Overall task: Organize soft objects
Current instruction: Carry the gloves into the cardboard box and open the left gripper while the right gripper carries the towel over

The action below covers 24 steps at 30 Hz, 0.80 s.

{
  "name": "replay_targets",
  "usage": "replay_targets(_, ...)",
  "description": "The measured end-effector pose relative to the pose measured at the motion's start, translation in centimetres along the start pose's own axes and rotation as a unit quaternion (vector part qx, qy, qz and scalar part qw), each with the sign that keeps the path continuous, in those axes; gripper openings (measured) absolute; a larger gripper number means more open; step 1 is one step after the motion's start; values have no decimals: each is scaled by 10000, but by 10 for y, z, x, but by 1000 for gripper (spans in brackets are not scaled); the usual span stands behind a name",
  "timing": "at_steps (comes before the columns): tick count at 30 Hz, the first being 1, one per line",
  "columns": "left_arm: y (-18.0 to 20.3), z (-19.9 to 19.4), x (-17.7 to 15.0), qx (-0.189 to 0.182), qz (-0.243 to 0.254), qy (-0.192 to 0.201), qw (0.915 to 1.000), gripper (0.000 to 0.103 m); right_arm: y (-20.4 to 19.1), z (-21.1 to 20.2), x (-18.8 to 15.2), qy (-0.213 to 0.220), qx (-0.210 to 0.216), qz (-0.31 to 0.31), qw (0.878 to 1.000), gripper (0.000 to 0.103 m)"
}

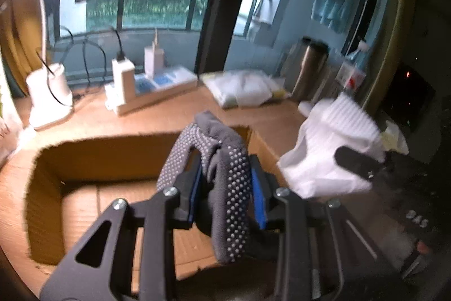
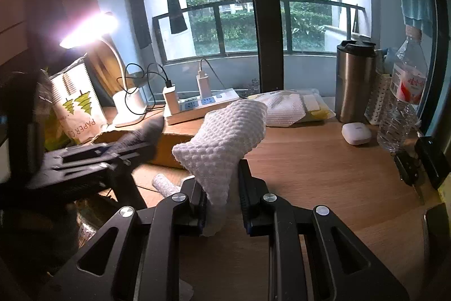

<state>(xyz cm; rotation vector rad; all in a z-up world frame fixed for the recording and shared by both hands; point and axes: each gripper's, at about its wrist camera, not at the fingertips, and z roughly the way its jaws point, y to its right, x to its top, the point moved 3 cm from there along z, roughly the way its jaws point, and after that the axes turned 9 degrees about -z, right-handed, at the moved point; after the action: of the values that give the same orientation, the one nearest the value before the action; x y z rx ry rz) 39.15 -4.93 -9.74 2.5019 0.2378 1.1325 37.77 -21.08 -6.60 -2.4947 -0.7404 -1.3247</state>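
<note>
My left gripper (image 1: 225, 188) is shut on a grey sock with white grip dots (image 1: 225, 174) and holds it above the open cardboard box (image 1: 112, 154). The sock drapes over the blue pads. My right gripper (image 2: 221, 193) is shut on a white knitted sock (image 2: 225, 143) and holds it above the wooden desk (image 2: 324, 174). The white sock and the right gripper also show at the right of the left wrist view (image 1: 332, 148). The left gripper with the grey sock shows blurred at the left of the right wrist view (image 2: 112, 154). A second white rolled piece (image 2: 163, 184) lies on the desk below.
A power strip with chargers (image 2: 197, 106), a lit desk lamp (image 2: 129, 103), a paper bag (image 2: 76, 103), a steel tumbler (image 2: 355, 83), a water bottle (image 2: 403, 98), a white earbud case (image 2: 356, 133) and a plastic packet (image 2: 296, 106) stand along the desk's back.
</note>
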Motion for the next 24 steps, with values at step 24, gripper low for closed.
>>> replay_targets(24,-67,-69,8,302,-265,406,9984,75,-53,50,9,-682,-70,-290,9972,24)
